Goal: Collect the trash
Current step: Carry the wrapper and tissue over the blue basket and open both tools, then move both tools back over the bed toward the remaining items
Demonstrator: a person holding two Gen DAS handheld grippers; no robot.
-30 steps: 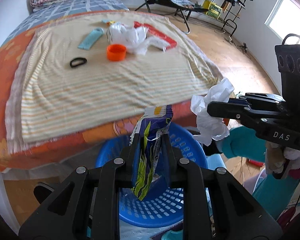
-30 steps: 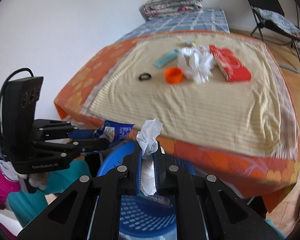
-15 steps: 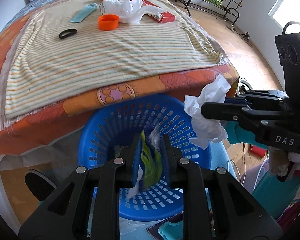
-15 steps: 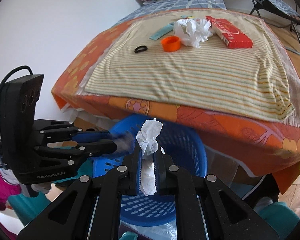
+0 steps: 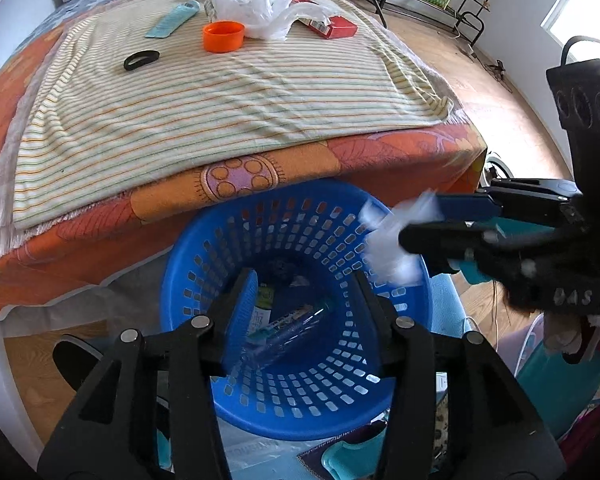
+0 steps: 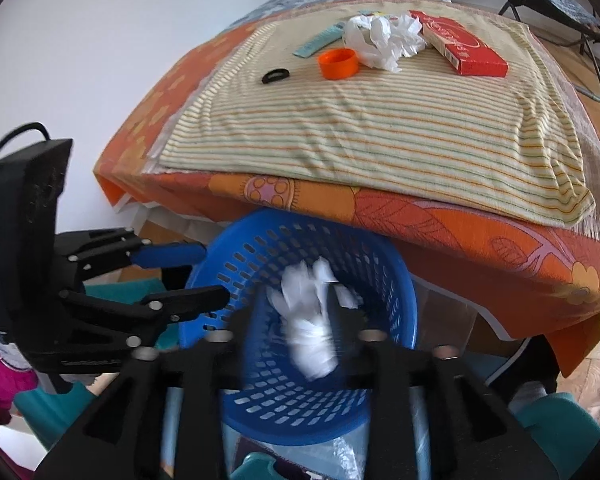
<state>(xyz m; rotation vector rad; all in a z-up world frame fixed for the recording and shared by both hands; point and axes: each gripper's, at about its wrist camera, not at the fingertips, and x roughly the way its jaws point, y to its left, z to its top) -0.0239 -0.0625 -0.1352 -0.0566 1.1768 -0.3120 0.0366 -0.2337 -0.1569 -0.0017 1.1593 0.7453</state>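
Below the bed's edge stands a blue perforated basket (image 5: 284,196) (image 6: 300,220). My left gripper (image 5: 304,292) (image 6: 214,276) hangs over it with its jaws opening and nothing between them. The snack wrapper (image 5: 290,318) lies at the basket's bottom. My right gripper (image 6: 296,312) (image 5: 420,222) is over the basket's right rim and its jaws are opening too. The crumpled white tissue (image 6: 308,328) (image 5: 392,240) is blurred between its spread fingers, and the pads no longer pinch it.
On the striped cloth (image 5: 220,100) over the bed lie an orange cap (image 5: 223,36), a black ring (image 5: 141,60), a crumpled white plastic bag (image 5: 264,12), a red box (image 6: 460,44) and a teal wrapper (image 5: 172,20). Chairs and a rack stand beyond on the wooden floor.
Both grippers sank toward the basket and spread their jaws. The wrapper left the left gripper and dropped into the basket. The tissue came loose in the right gripper.
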